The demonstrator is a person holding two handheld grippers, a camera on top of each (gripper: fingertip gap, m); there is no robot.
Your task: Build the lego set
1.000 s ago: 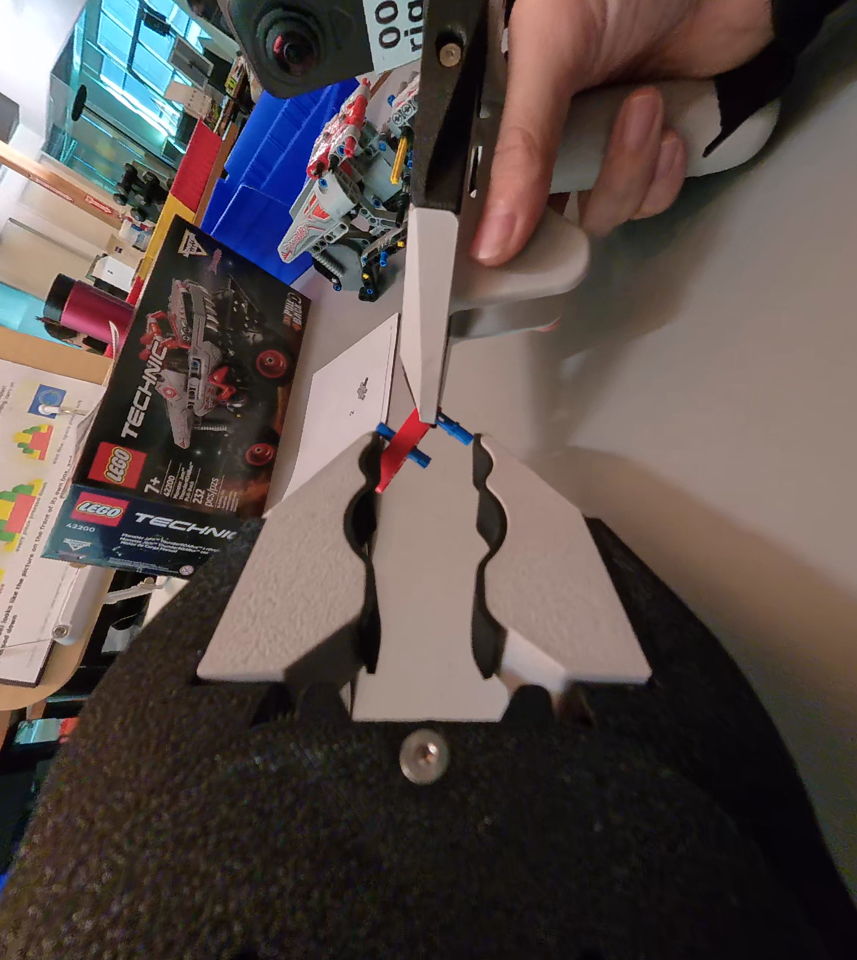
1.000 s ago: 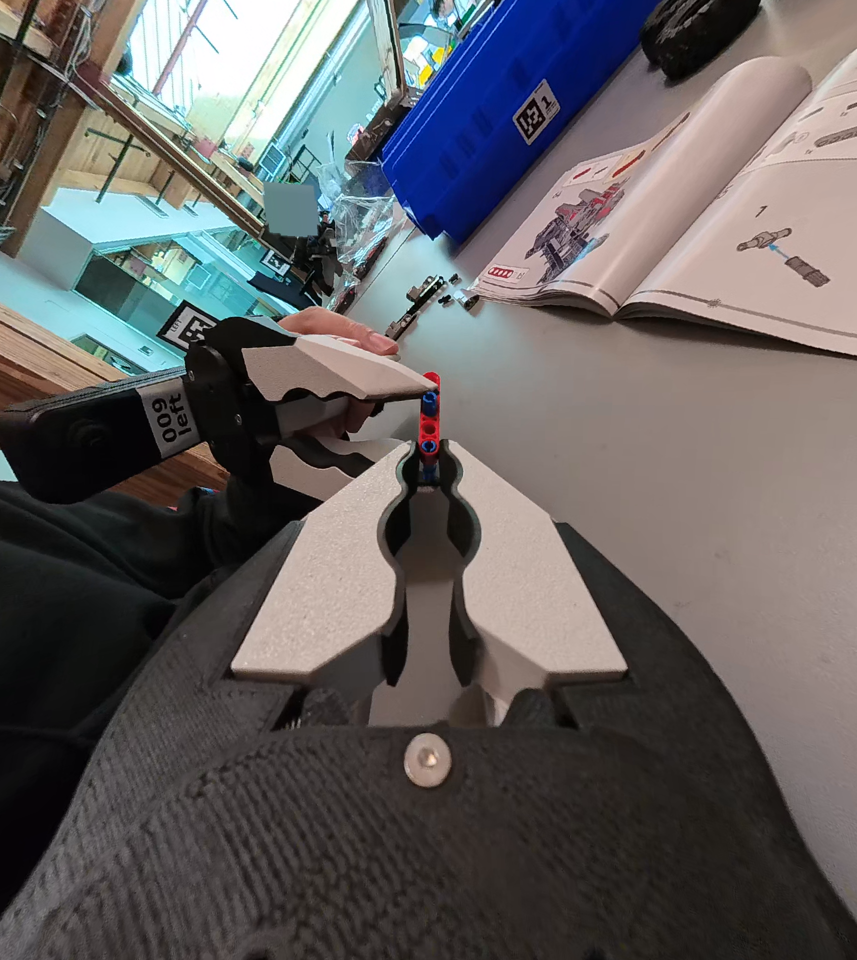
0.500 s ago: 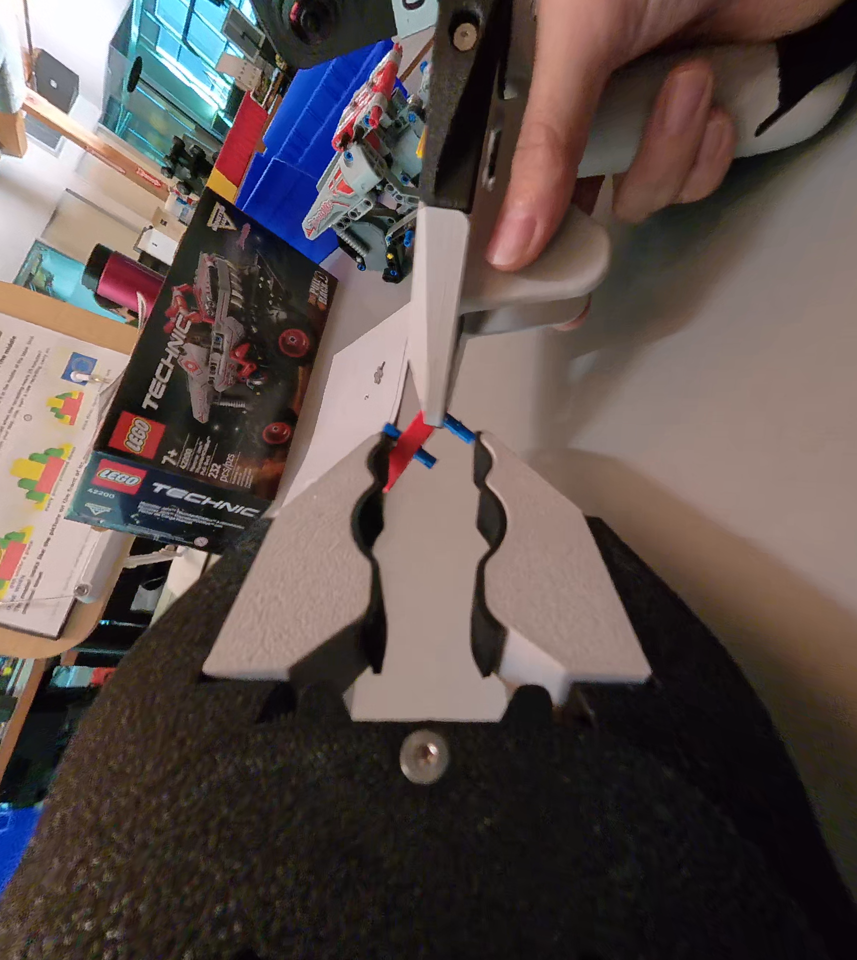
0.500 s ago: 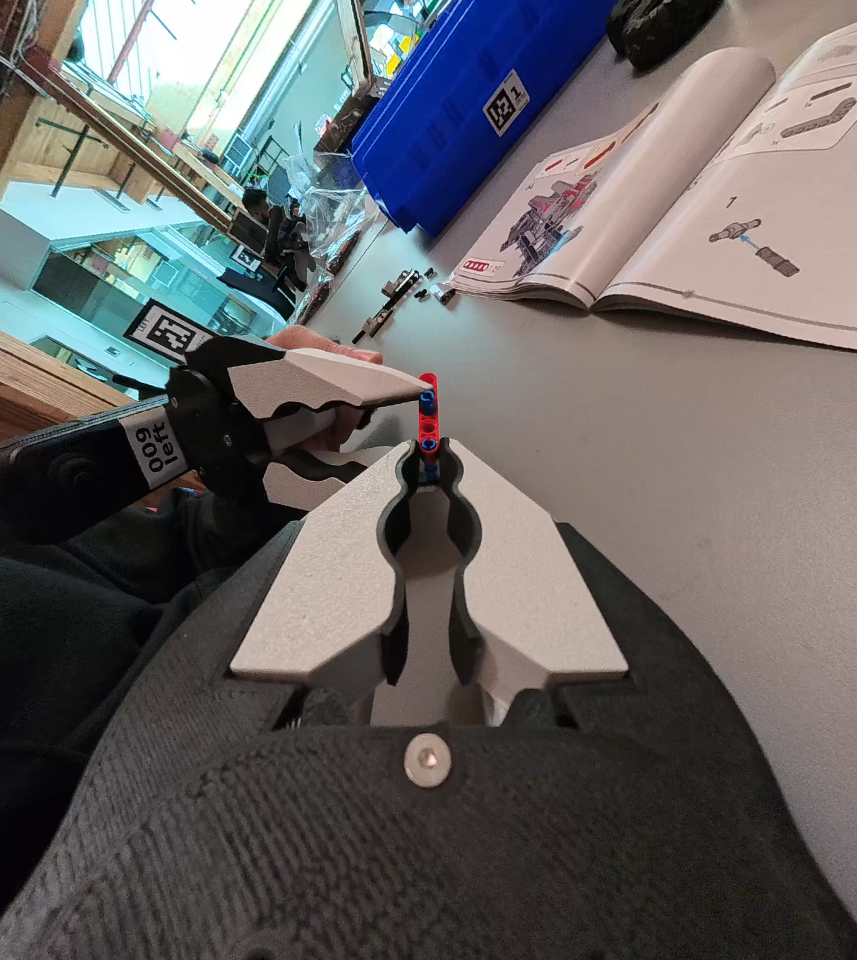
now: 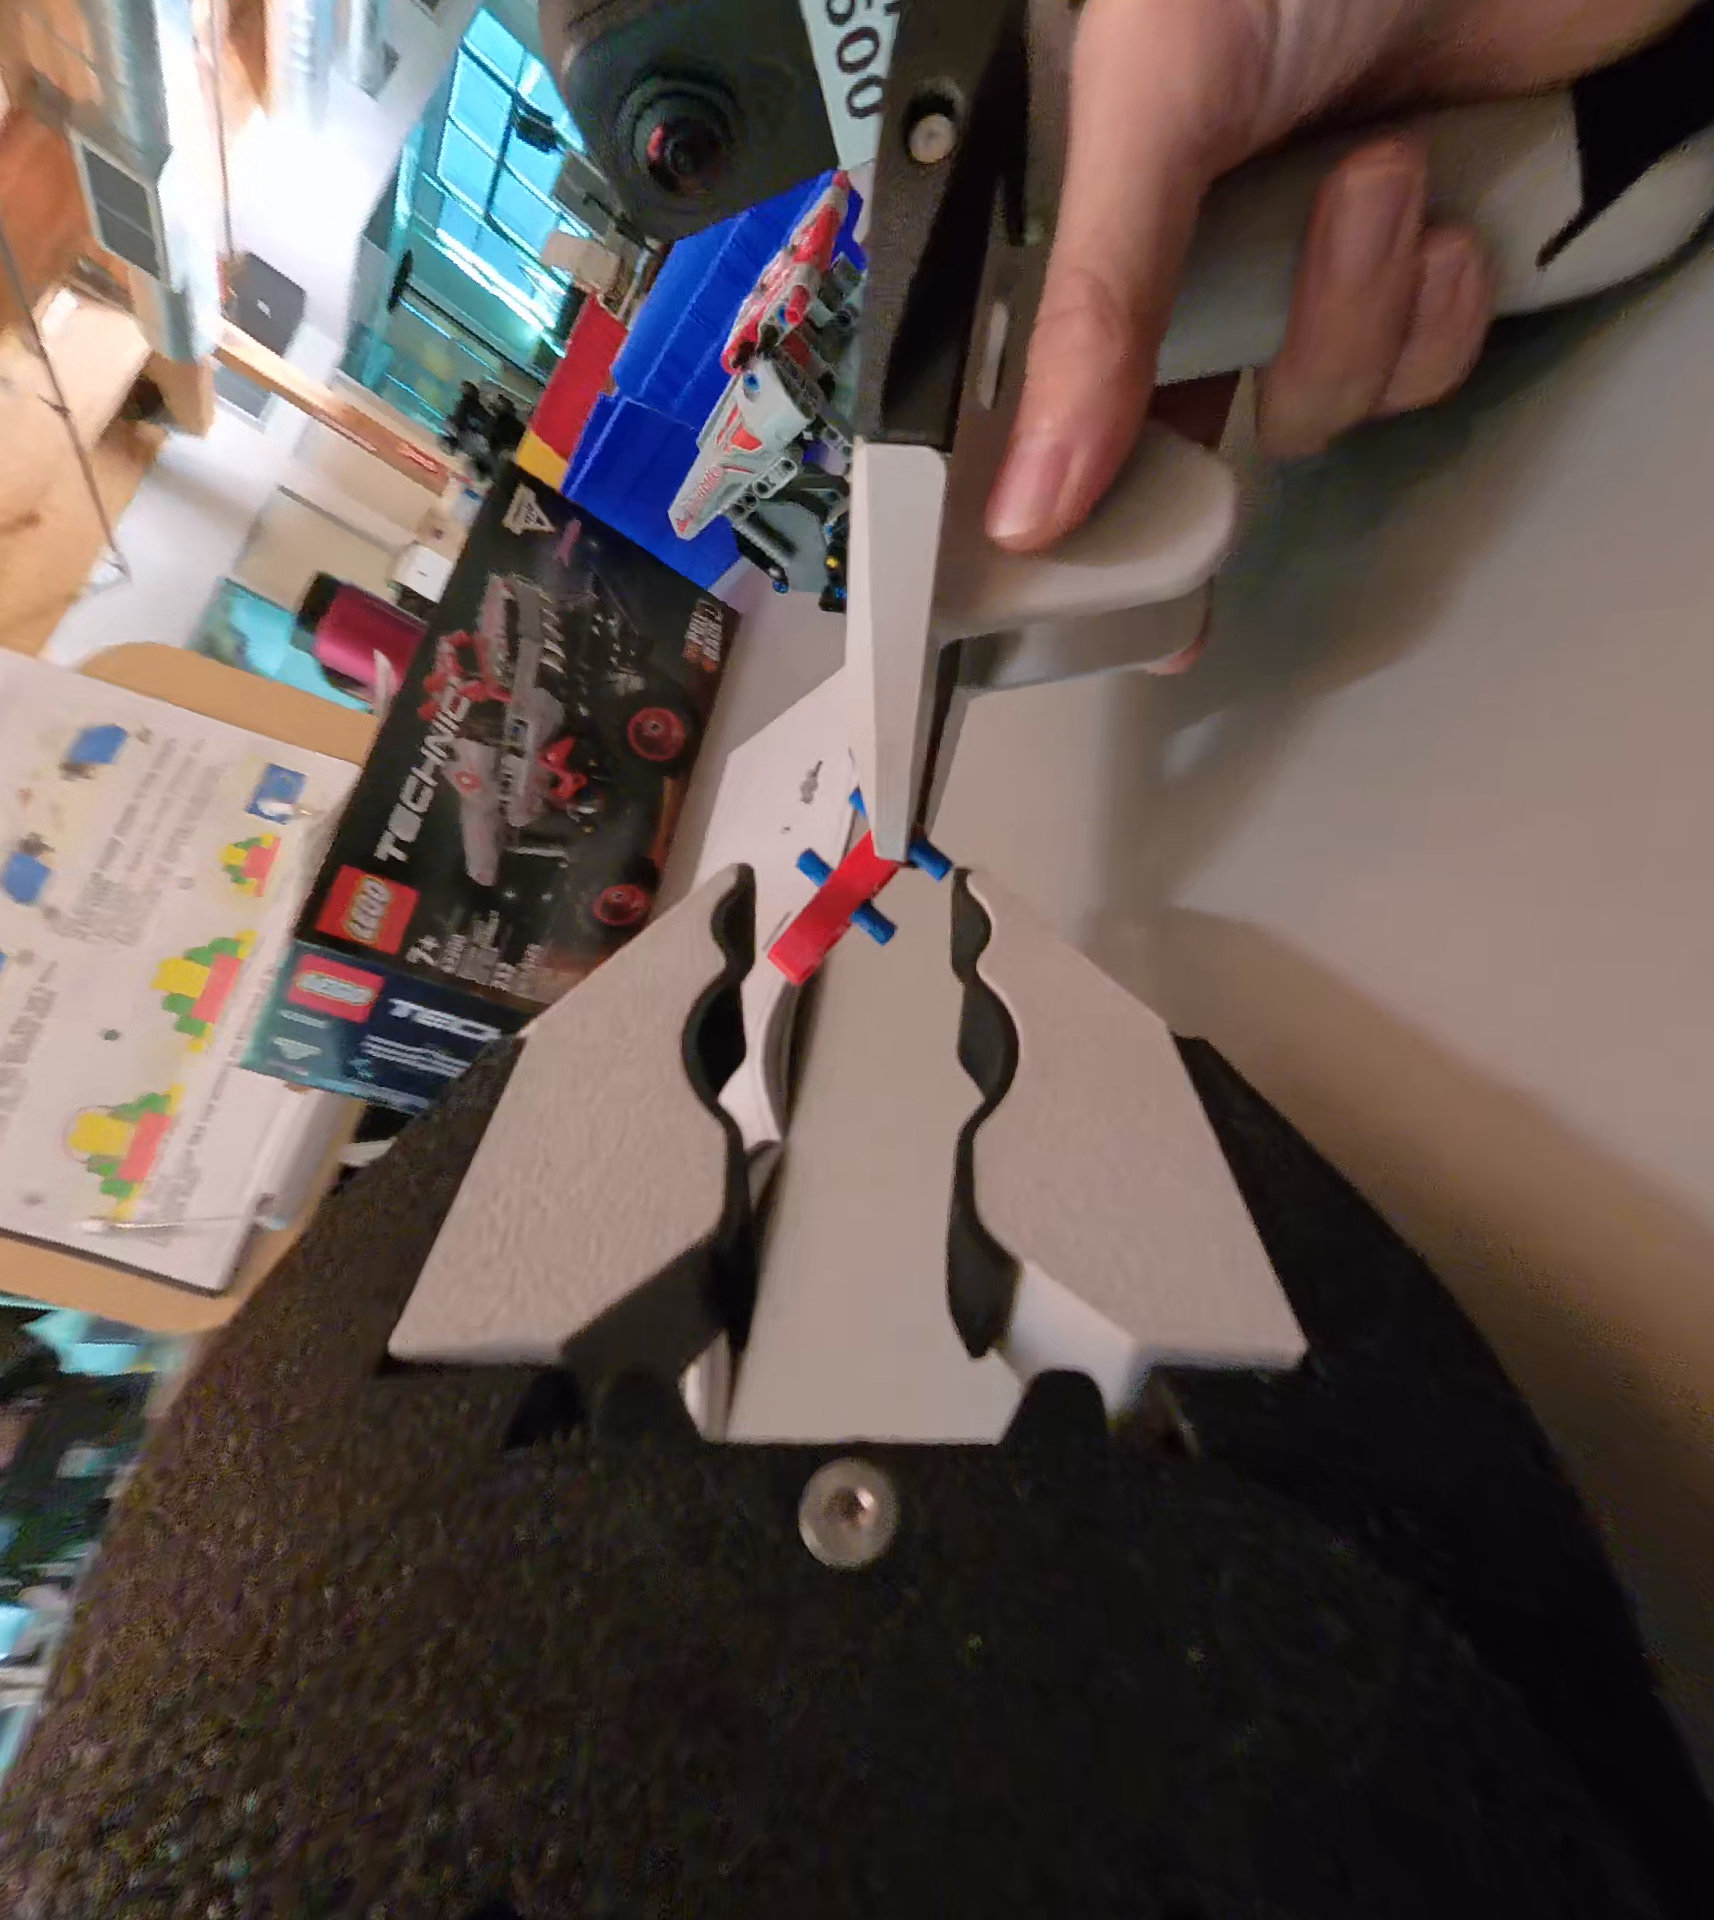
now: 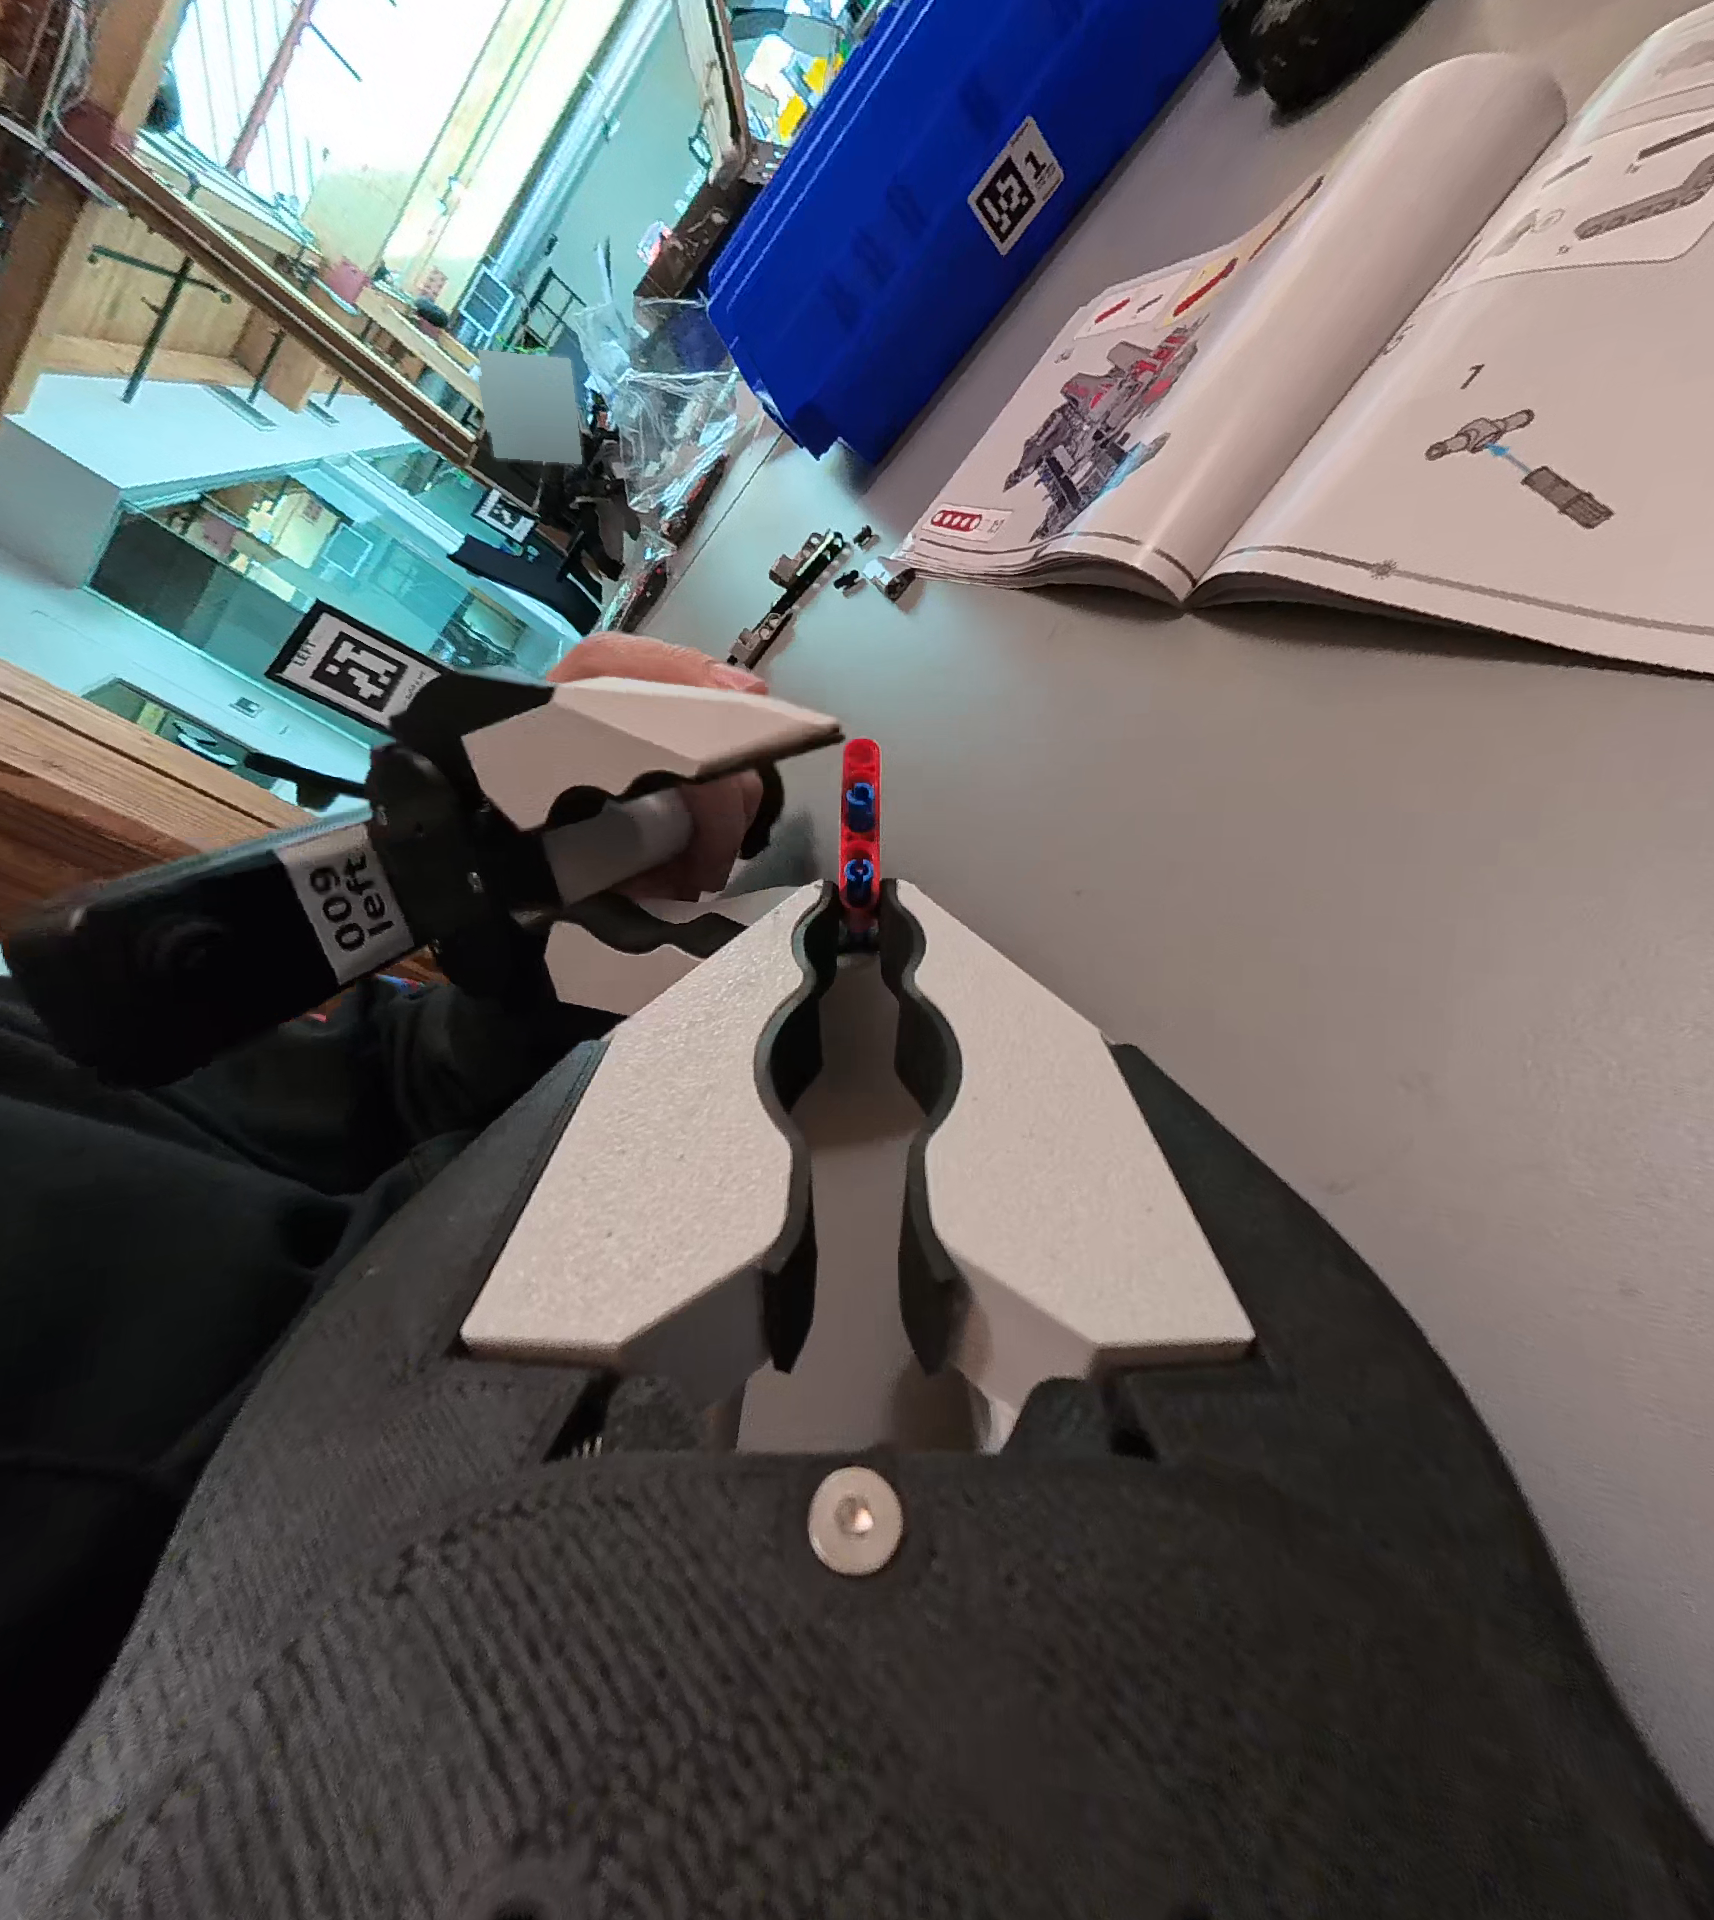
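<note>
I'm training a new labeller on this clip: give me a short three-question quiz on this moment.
1. True or false: the right hand-held gripper is shut on the red beam.
2. Which colour are the pins in that beam? A blue, B yellow, C green.
3. Fill in: the left hand-held gripper is ___.

Key: 1 true; 2 A; 3 open, its fingers either side of the beam without touching it.

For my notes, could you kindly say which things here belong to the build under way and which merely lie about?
In hand:
red beam with blue pins, clamped in right tongs
left tongs, open
instruction booklet

Lying about:
set box
blue bin
finished model
loose parts
</note>
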